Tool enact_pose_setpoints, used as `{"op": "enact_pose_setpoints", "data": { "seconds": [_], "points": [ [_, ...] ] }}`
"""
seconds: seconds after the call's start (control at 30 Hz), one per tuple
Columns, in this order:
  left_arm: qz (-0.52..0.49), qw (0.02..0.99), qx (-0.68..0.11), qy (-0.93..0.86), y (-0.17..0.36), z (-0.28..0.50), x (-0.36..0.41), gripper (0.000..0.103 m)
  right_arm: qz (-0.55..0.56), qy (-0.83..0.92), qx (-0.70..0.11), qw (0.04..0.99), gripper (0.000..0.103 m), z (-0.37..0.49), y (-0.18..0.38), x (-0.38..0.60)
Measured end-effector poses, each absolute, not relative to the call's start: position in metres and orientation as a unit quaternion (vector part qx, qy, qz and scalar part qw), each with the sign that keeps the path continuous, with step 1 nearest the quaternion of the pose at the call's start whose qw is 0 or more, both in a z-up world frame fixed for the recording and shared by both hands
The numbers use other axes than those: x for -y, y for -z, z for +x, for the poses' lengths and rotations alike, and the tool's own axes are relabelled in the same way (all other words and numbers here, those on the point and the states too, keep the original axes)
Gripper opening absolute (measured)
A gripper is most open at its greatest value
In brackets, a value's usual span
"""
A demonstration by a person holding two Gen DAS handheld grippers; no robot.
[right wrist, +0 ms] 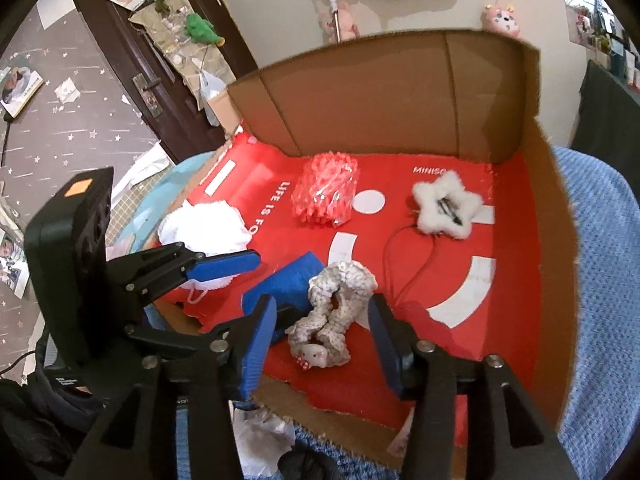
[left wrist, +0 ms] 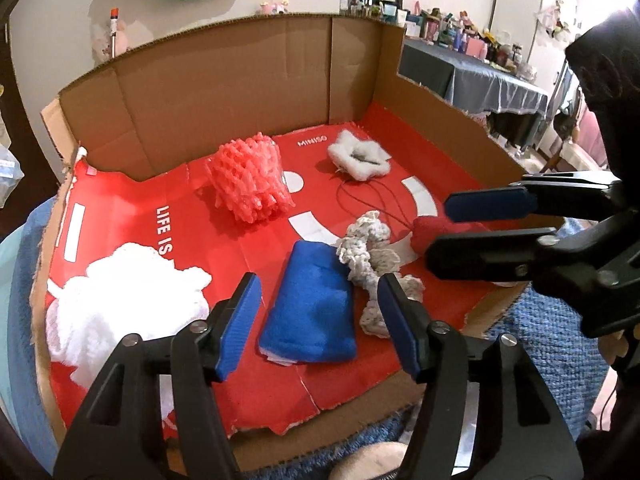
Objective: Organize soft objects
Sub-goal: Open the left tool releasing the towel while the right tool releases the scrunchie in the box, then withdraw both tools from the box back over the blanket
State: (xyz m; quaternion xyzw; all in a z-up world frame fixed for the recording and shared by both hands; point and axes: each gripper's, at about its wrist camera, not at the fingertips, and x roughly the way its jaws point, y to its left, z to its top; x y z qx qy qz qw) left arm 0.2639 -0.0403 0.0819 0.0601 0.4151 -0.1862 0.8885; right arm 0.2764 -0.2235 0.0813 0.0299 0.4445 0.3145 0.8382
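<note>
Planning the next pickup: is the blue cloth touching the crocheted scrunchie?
Touching. In the left wrist view the blue cloth has its right edge pressed against the crocheted scrunchie, with no red floor showing between them.

Both wrist views closely overlook the same cardboard tray [left wrist: 248,80].

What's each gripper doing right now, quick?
Left gripper: open, holding nothing, above the blue cloth.
Right gripper: open, holding nothing, around the scrunchie.
</note>
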Motion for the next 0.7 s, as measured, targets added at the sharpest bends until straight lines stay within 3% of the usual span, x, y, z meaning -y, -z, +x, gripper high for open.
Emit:
{"op": "enact_pose_setpoints", "data": {
  "seconds": [0.47,0.7],
  "points": [
    [0.023,0.923,-0.342,0.177,-0.135,0.193,0.017,0.08,0.031,-0.275,-0.373,0.886,0.1,0.216,-0.134,0.244],
    [0.004,0.939,-0.302,0.163,-0.15,0.142,-0.001,0.086,-0.003,-0.237,-0.327,0.915,0.103,0.163,-0.151,0.239]
  ]
}}
